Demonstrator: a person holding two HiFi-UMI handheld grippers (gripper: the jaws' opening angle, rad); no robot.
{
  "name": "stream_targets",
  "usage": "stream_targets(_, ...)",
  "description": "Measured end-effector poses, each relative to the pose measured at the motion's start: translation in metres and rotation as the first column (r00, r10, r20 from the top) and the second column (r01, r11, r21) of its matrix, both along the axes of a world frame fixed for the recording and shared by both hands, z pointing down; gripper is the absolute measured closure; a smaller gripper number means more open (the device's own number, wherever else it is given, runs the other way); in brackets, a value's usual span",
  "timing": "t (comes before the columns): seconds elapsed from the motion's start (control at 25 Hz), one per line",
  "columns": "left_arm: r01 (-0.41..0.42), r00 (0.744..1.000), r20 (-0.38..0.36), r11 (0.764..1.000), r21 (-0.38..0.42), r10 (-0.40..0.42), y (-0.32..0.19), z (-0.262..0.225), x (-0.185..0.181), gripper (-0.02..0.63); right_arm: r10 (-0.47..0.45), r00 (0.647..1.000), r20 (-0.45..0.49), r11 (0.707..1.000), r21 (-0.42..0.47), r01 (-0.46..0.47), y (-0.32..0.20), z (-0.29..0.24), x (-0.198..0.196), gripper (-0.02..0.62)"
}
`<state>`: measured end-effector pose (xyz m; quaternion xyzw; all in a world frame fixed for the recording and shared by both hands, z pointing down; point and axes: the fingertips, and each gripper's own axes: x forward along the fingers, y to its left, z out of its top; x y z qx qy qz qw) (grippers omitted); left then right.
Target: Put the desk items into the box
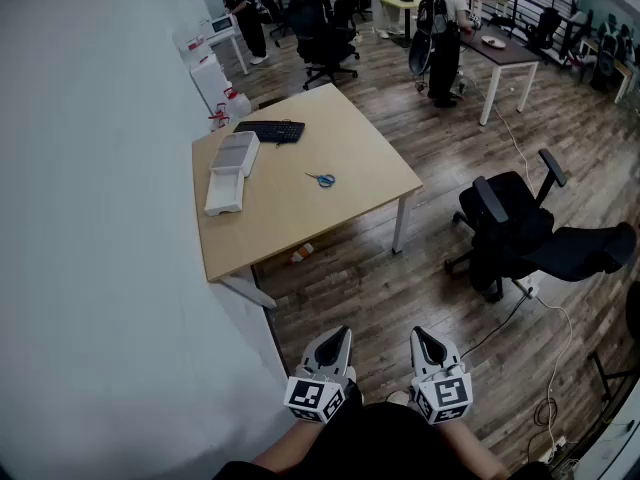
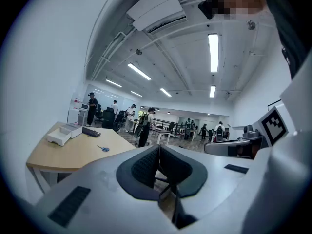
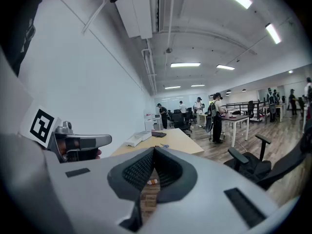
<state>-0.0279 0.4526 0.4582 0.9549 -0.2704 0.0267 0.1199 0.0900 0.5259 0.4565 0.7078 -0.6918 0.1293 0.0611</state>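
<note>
The wooden desk [image 1: 300,213] stands a few steps ahead by the white wall. On it lie a white open box [image 1: 230,171], a black keyboard [image 1: 270,130] and blue-handled scissors [image 1: 322,179]. My left gripper [image 1: 338,338] and right gripper [image 1: 424,338] hang side by side low in the head view, well short of the desk. Both are shut with nothing between the jaws. In the left gripper view the box [image 2: 63,133], keyboard [image 2: 91,132] and scissors [image 2: 103,148] show beyond the left gripper [image 2: 158,148]. In the right gripper view the right gripper [image 3: 154,150] points toward the desk [image 3: 170,141].
A small orange and white object [image 1: 302,253] lies on the wood floor under the desk. A black office chair [image 1: 505,230] stands to the right, with cables on the floor near it. More desks, chairs and several people fill the back of the room.
</note>
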Motion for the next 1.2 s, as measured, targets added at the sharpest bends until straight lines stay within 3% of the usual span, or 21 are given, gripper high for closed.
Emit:
stream_targets(0.32,-0.021,1.000,0.000,0.999,0.034,0.021,0.038,0.000,0.031,0.591,0.017,1.000,-0.003,0.999,0.040,-0.017,0.029,0.000,0.019,0.535)
stream_targets(0.6,-0.001,1.000,0.029,0.999,0.044,0.000,0.058,0.013,0.035,0.591,0.009,1.000,0.023,0.999,0.048,-0.010,0.053,0.014,0.035,0.535)
stream_targets(0.88,-0.016,0.998,0.053,1.000,0.016,0.015,0.053,0.022,0.047,0.591,0.077,0.997,-0.008,0.996,0.043,-0.077,0.059,0.020,0.060,0.535)
stream_targets(1.2,-0.043,0.998,0.048,0.999,-0.024,0.044,0.009,0.039,0.074,0.591,0.108,0.994,-0.016,0.994,0.010,-0.108,0.023,0.029,0.089,0.535)
